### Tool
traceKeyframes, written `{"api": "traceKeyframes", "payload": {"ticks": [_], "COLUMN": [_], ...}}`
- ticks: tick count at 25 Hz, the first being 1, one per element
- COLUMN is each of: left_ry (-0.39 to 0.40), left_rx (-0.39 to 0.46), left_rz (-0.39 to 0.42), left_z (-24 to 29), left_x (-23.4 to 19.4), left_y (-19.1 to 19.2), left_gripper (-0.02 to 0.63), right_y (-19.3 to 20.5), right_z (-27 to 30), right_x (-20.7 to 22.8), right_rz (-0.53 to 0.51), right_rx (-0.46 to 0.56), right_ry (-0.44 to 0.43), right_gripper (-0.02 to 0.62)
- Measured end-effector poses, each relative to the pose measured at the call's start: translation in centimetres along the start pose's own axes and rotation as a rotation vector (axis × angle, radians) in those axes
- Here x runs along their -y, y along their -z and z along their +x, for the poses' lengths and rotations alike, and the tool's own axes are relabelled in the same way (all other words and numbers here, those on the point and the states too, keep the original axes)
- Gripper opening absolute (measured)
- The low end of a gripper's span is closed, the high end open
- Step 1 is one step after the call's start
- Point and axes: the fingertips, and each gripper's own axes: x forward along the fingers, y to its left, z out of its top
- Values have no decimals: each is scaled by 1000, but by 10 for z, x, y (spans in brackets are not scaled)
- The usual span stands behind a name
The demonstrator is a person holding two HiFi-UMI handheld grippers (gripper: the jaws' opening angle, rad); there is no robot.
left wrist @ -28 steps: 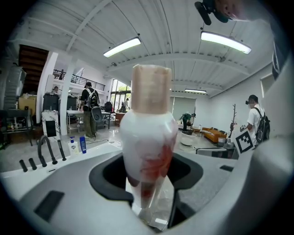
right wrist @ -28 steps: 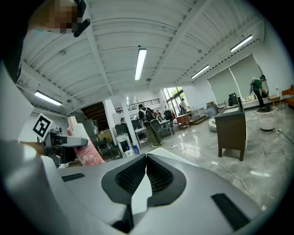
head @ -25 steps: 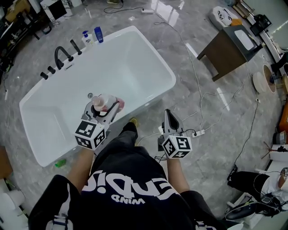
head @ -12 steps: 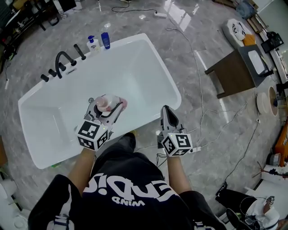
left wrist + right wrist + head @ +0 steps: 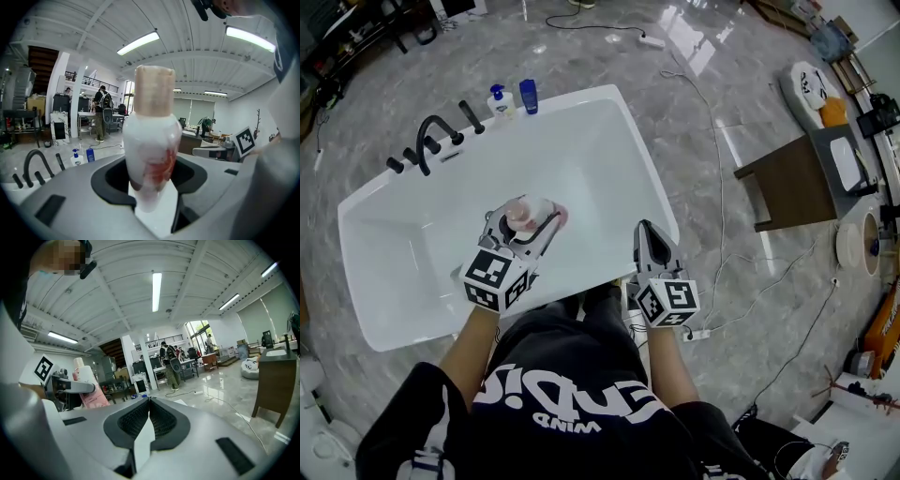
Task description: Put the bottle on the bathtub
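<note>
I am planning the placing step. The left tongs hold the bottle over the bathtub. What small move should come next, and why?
Probably carry the left tongs onward to the far ledge of the bathtub, where a blue bottle stands. They are shut on the bottle, which hangs over the basin, not over the rim. The right tongs are shut and empty.

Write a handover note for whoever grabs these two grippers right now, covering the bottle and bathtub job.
Left gripper: jaws shut on the pink-and-white bottle, cap up, held over the bathtub's basin.
Right gripper: jaws together, empty, by the tub's near rim.
Bathtub: white; a pump bottle and a blue bottle stand at its far corner, near the black faucet.
Done: bottle grasped and brought over the tub.
Left: set it on the rim, then open the jaws.
</note>
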Motion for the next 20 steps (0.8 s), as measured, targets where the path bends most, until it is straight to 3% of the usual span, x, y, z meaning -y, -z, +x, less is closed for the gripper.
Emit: {"api": "traceKeyframes", "payload": {"ticks": [10,20], "left_ry": [-110,-205], "left_rx": [-10,3], "left_rz": [-18,-54], "left_z": [59,131], "left_x": [-38,-91], "left_y": [-5,40], "left_gripper": [225,225], "right_y": [-5,33], "right_z": [80,174], "right_x": [27,51], "right_rz": [-47,-99], "right_rx": [-78,-113], "right_ry": [-153,-268], "right_gripper": [25,26]}}
